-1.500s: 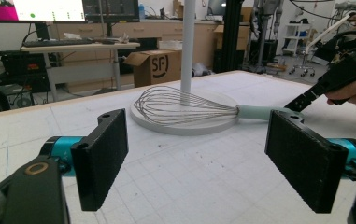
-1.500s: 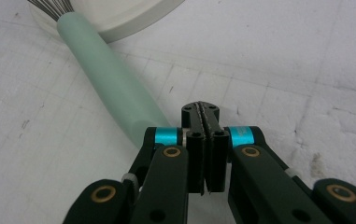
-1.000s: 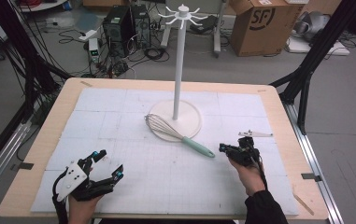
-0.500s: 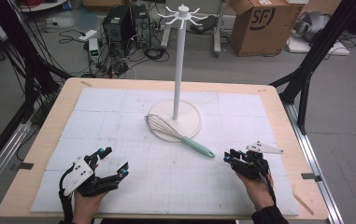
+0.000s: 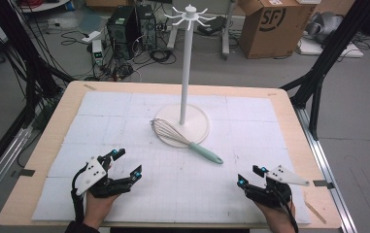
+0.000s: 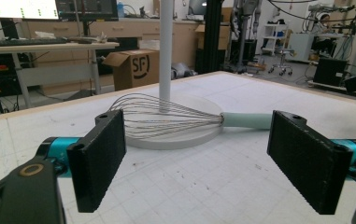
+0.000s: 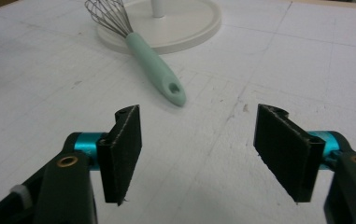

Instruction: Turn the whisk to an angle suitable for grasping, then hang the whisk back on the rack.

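The whisk (image 5: 185,141) lies untouched at frame centre, wires on the stand (image 5: 182,124) base. Both tongs, left (image 5: 124,162) and right (image 5: 250,175), gape empty, the right having just opened; grasping and hanging remain.

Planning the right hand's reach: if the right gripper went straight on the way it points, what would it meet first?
Probably the whisk: the open right gripper faces its mint handle end, with bare mat between them. The handle sits slightly off to one side, so it might just pass by.
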`<state>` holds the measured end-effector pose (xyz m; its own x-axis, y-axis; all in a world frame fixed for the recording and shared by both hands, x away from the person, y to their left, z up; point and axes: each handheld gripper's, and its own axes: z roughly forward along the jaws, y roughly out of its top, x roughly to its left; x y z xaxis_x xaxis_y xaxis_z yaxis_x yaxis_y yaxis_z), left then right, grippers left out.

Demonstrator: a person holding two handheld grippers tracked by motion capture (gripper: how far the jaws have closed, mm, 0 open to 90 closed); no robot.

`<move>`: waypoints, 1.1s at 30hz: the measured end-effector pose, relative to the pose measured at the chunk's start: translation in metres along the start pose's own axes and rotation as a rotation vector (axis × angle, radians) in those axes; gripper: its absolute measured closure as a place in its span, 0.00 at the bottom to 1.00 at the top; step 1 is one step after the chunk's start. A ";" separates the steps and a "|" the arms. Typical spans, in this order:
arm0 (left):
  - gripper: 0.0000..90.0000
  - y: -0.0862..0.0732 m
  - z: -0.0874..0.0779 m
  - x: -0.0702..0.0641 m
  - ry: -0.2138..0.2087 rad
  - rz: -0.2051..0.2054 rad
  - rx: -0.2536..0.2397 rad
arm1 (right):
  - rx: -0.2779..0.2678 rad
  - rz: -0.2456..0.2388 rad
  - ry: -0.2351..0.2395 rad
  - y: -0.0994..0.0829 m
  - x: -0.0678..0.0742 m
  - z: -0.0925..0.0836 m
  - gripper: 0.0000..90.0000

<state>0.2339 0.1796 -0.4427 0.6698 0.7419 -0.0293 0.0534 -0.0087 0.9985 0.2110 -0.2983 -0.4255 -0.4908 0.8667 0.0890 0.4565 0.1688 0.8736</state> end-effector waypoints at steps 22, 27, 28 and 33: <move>0.21 0.031 0.043 0.012 -0.205 0.031 0.100 | -0.078 -0.028 0.078 -0.020 0.005 -0.025 0.26; 0.26 0.043 0.067 0.012 -0.304 0.033 0.132 | -0.087 -0.017 0.082 -0.020 0.003 -0.026 0.26; 0.30 0.045 0.072 0.014 -0.330 0.038 0.139 | -0.089 -0.019 0.081 -0.020 0.002 -0.026 0.26; 0.32 0.059 0.097 0.020 -0.371 0.061 0.195 | -0.093 -0.003 0.087 -0.019 0.002 -0.027 0.26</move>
<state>0.3223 0.1286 -0.3885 0.8953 0.4449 -0.0205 0.1207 -0.1982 0.9727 0.1813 -0.3129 -0.4293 -0.5563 0.8217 0.1239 0.3862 0.1237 0.9141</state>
